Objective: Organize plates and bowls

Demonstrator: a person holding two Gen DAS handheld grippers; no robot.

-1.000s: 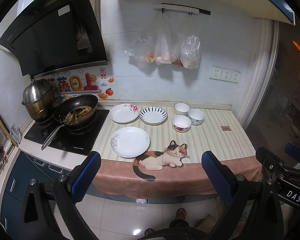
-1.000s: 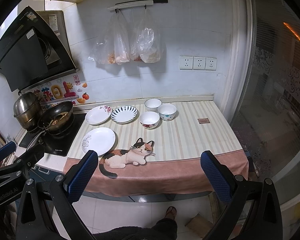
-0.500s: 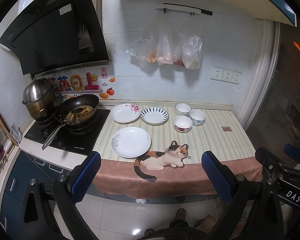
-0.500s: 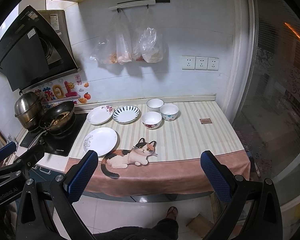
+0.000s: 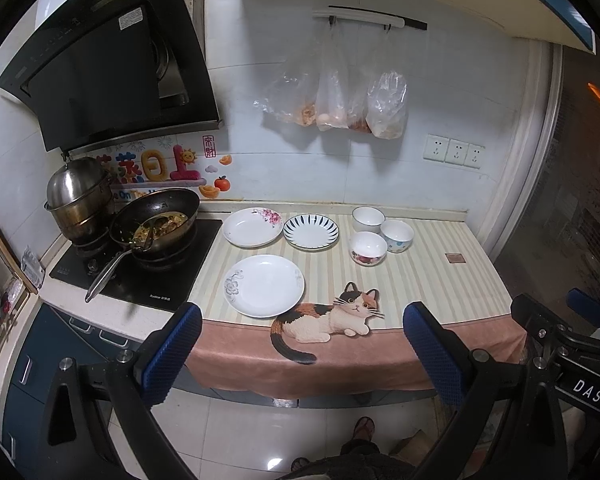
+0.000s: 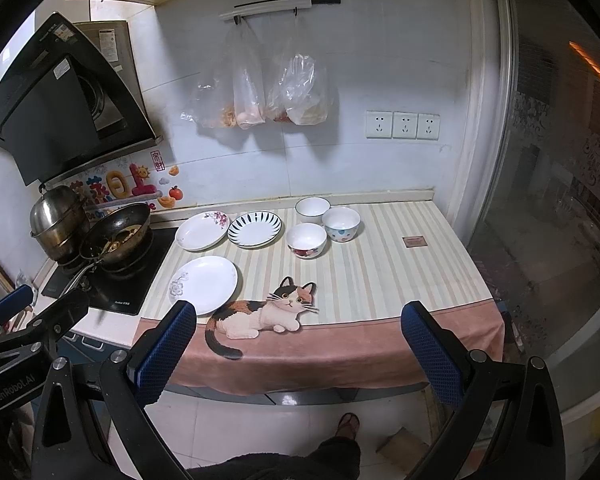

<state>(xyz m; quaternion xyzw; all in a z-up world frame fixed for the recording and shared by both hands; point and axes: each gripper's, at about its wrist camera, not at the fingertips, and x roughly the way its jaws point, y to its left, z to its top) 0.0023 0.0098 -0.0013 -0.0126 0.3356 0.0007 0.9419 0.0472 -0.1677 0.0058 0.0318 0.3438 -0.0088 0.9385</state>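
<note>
Here, from left to right, a steel pot [image 5: 78, 196] and a wok [image 5: 156, 220] of food sit on a black cooktop [image 5: 140, 276]; beside it, on a striped counter cloth [image 5: 420, 280], lie three plates: a large white plate [image 5: 264, 285] near the front edge, a flowered plate [image 5: 253, 227] and a blue-striped plate [image 5: 311, 231] behind it. Further right, three bowls [image 5: 369, 247] cluster close together. A cat picture [image 5: 328, 320] decorates the cloth's front. Both tools hover well short of the counter, the left gripper [image 5: 302, 354] and right gripper [image 6: 298, 354] each spread wide, holding nothing.
</note>
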